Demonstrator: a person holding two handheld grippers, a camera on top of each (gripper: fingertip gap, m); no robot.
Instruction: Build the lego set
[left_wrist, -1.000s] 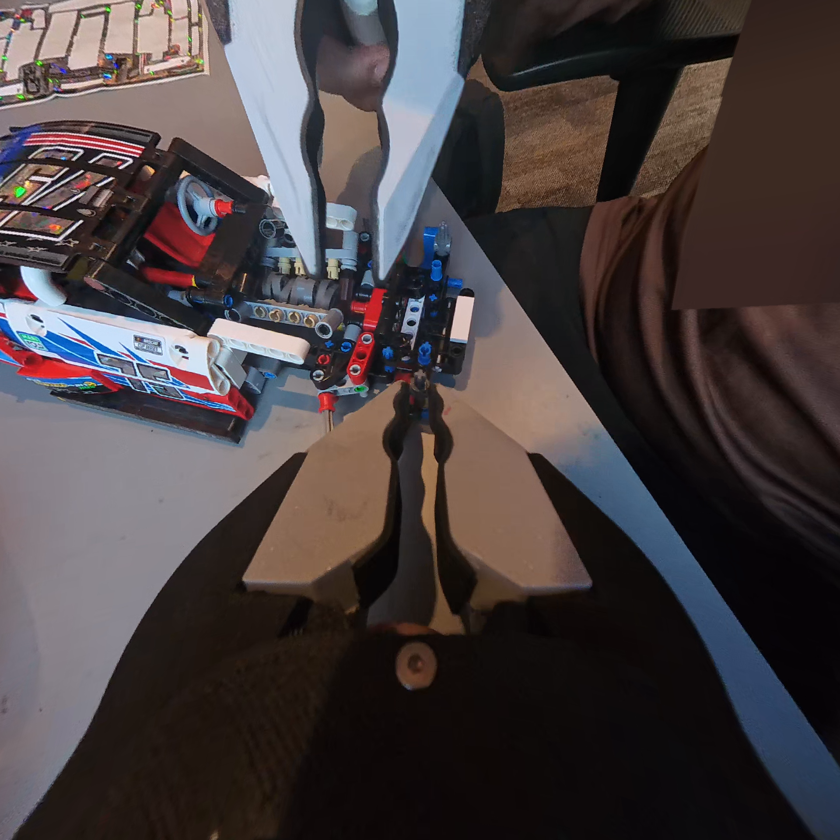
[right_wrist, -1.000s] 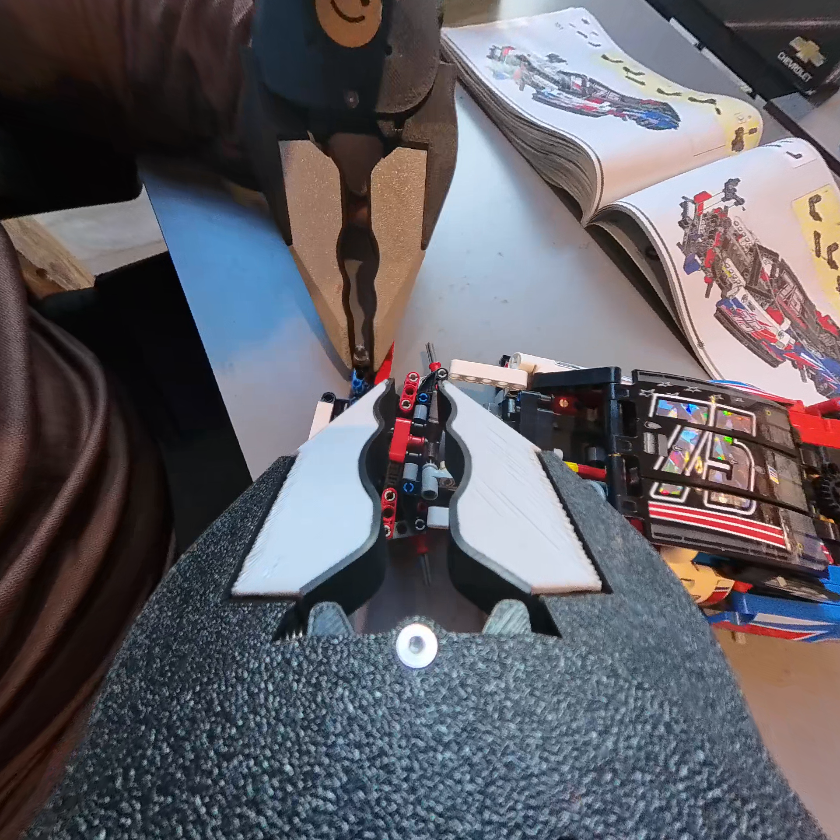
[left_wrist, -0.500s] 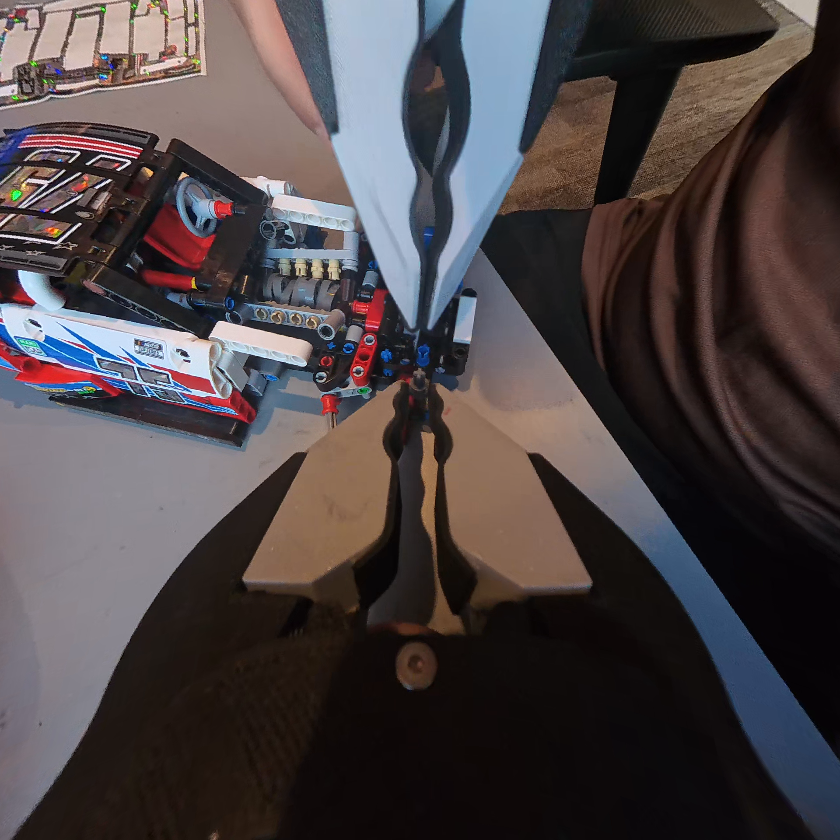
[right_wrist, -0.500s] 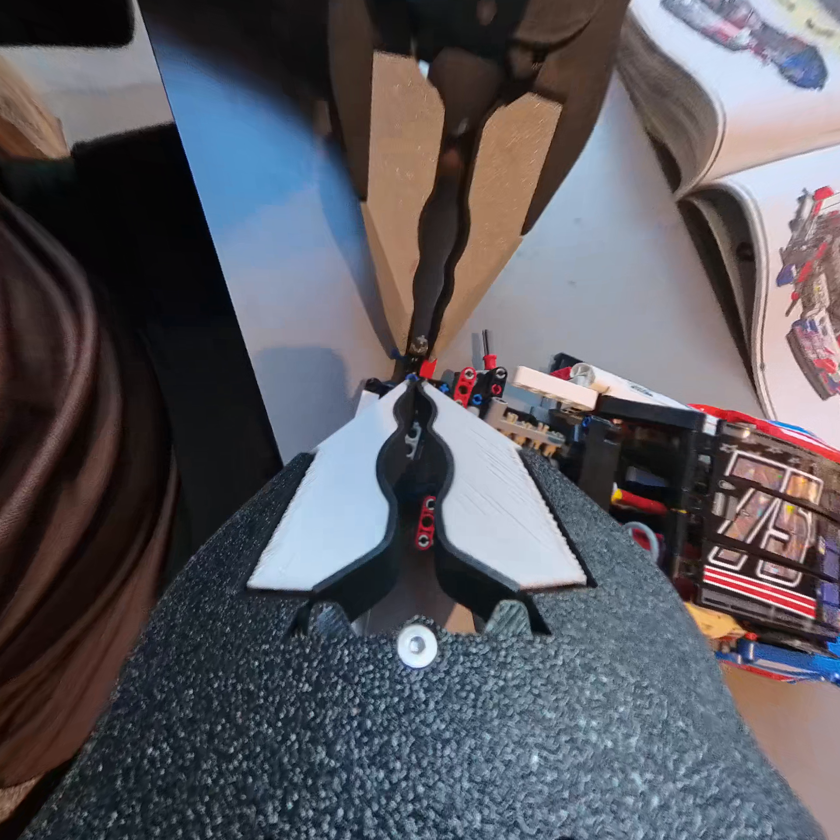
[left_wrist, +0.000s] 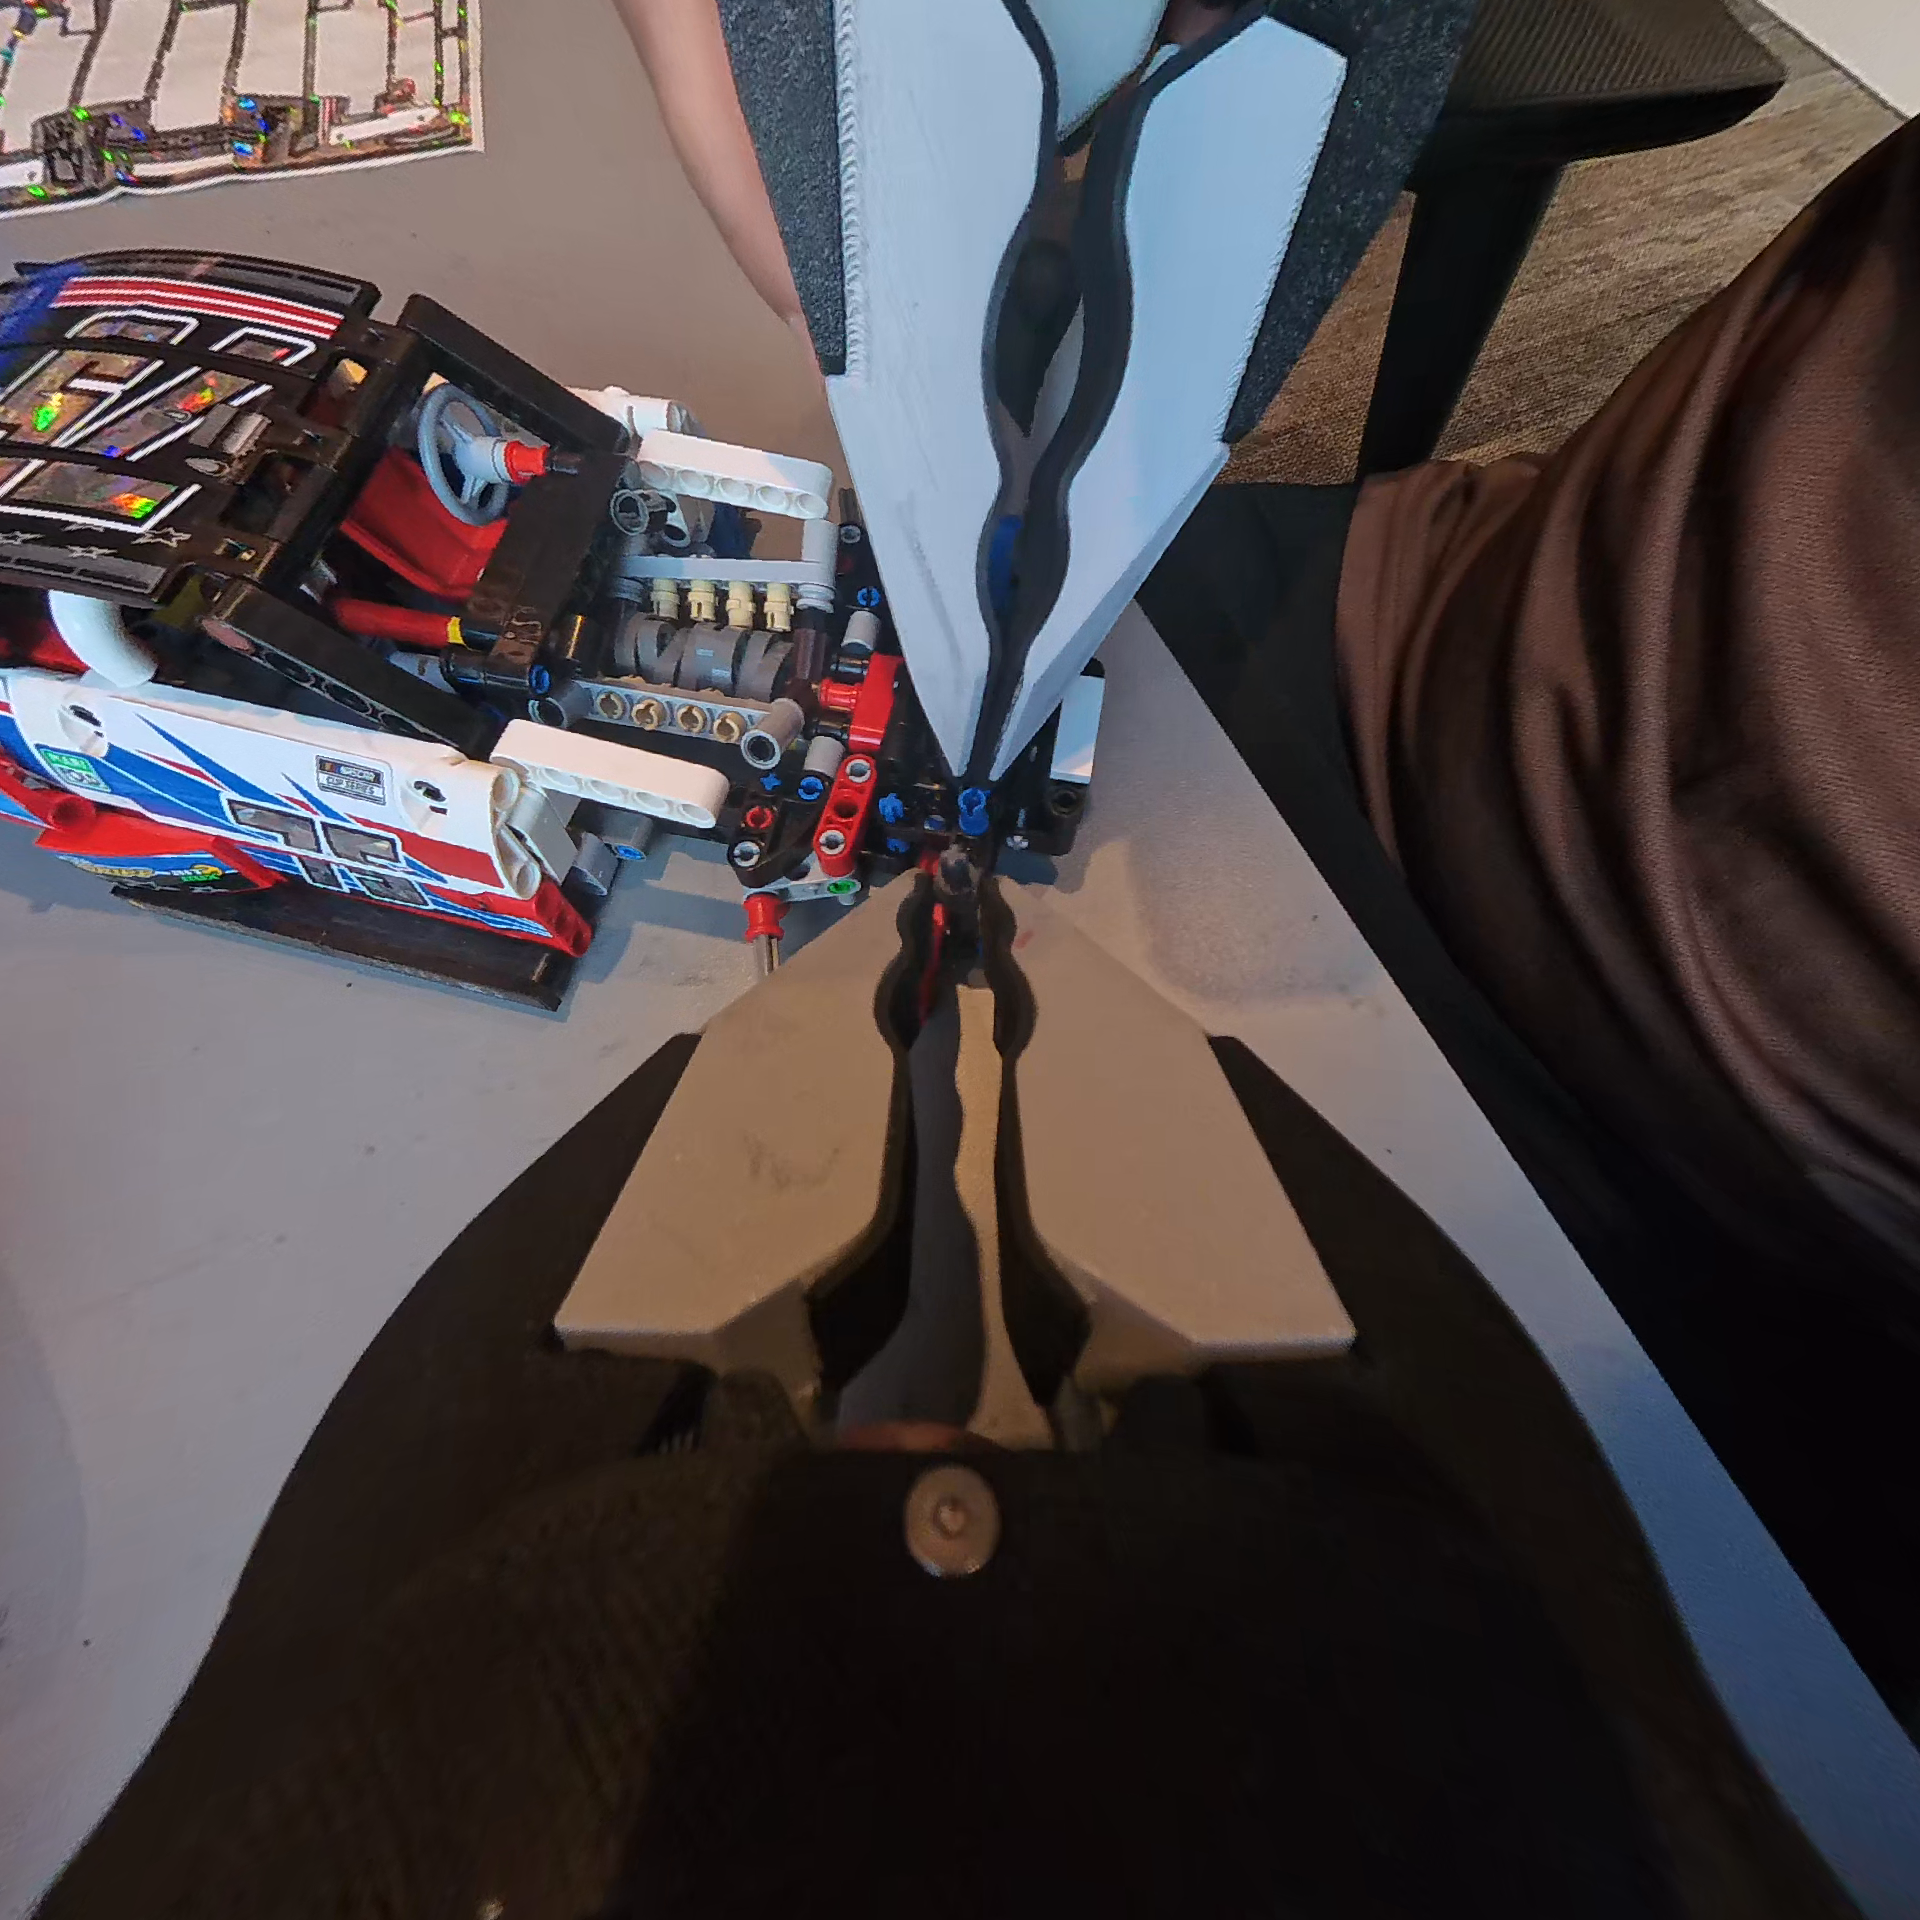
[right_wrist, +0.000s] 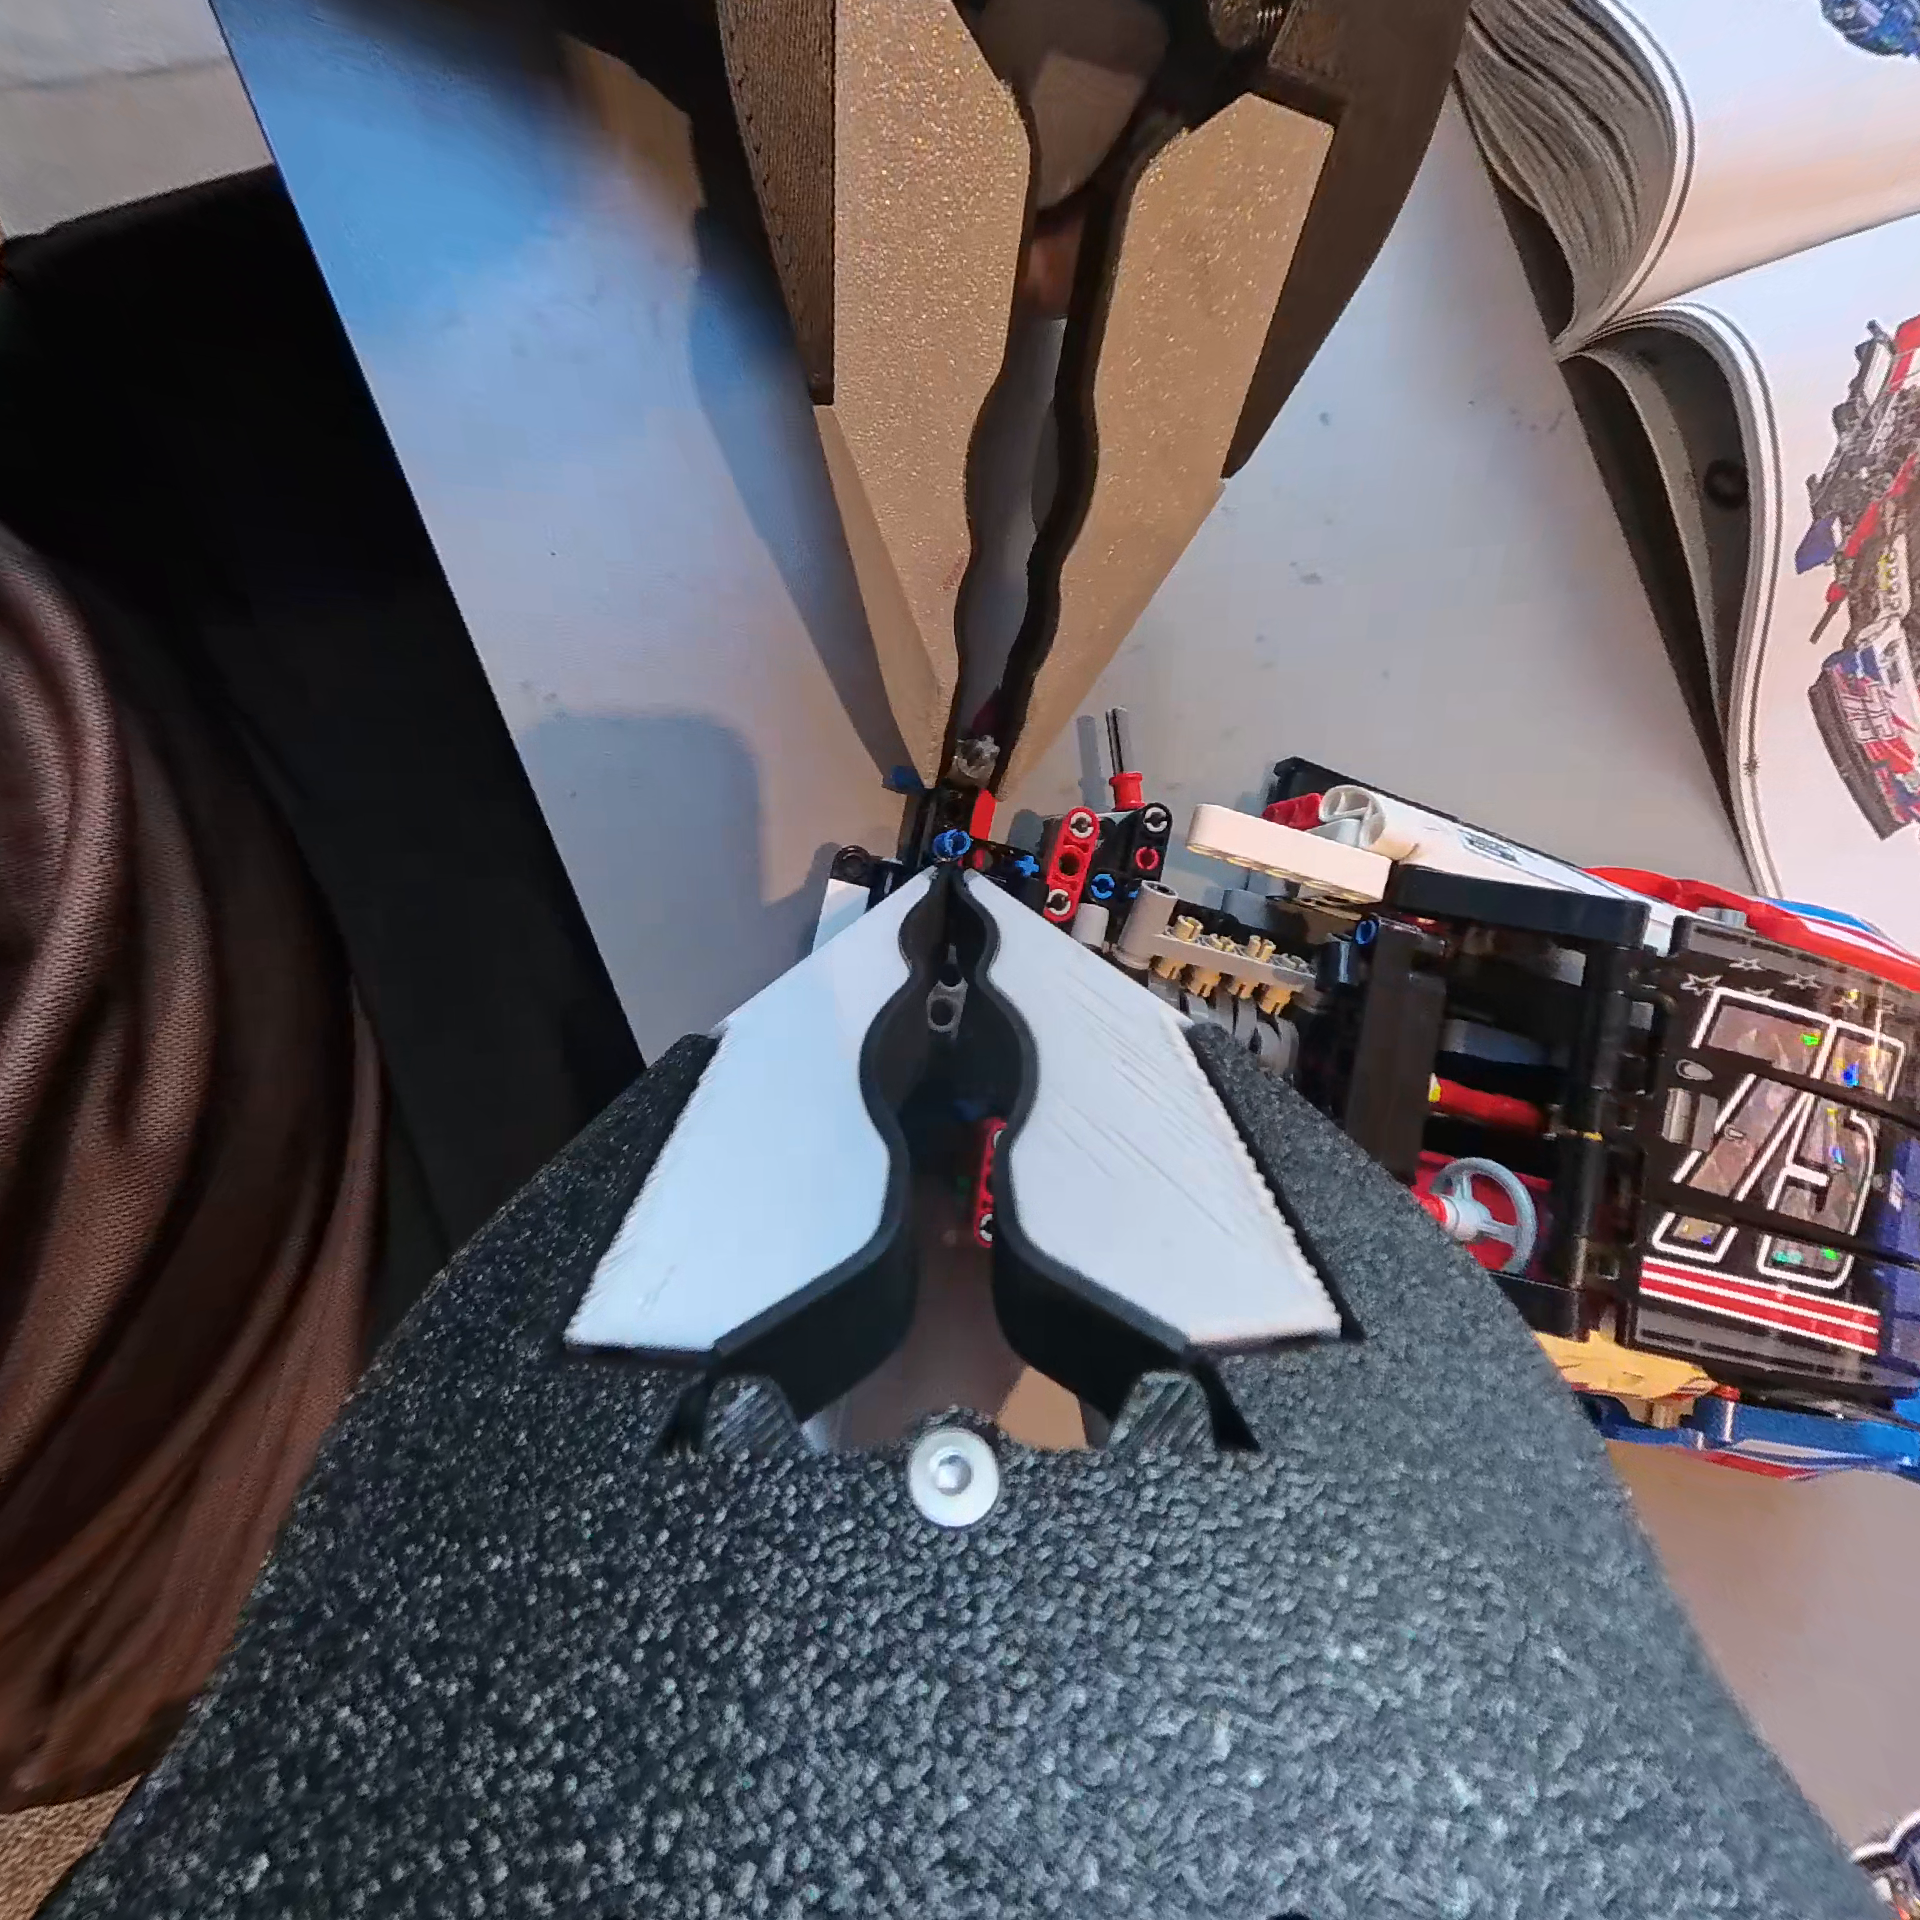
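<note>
Left wrist view. The left gripper (left_wrist: 954, 883) stands with its jaws drawn together at the tips, pinching a small dark grey pin (left_wrist: 952, 871); a thin red piece shows in the slot just behind the tips. Directly ahead of the jaws lies the lego car (left_wrist: 416, 623), its open front frame (left_wrist: 904, 800) touching or very nearly touching the pin. The right gripper (left_wrist: 971, 774) comes down from the far side, jaws closed to a point on the same frame, right over a blue pin (left_wrist: 971, 802); whether it actually grips that pin cannot be told. To the left of the jaws the build is well advanced: black stickered roof, steering wheel, red seat, white side panel and engine block are in place. A sticker sheet (left_wrist: 239, 94) lies far ahead-left on the table (left_wrist: 260, 1195).

Right wrist view. The right gripper (right_wrist: 948, 878) shows its jaws met at the tips with nothing plainly held between them (frame parts are visible through the wavy gap behind). Just beyond the tips sits the front frame (right_wrist: 1039, 883), and opposite, the left gripper (right_wrist: 975, 750) holds the grey pin (right_wrist: 975, 750) at the frame's far edge. The car body extends to the right of the jaws; the instruction booklet (right_wrist: 1683, 208) lies open beyond.

Assessment: cabin and engine appear finished; the front end remains bare framework, with no bonnet or nose panels fitted. The pin looks not yet seated.
</note>
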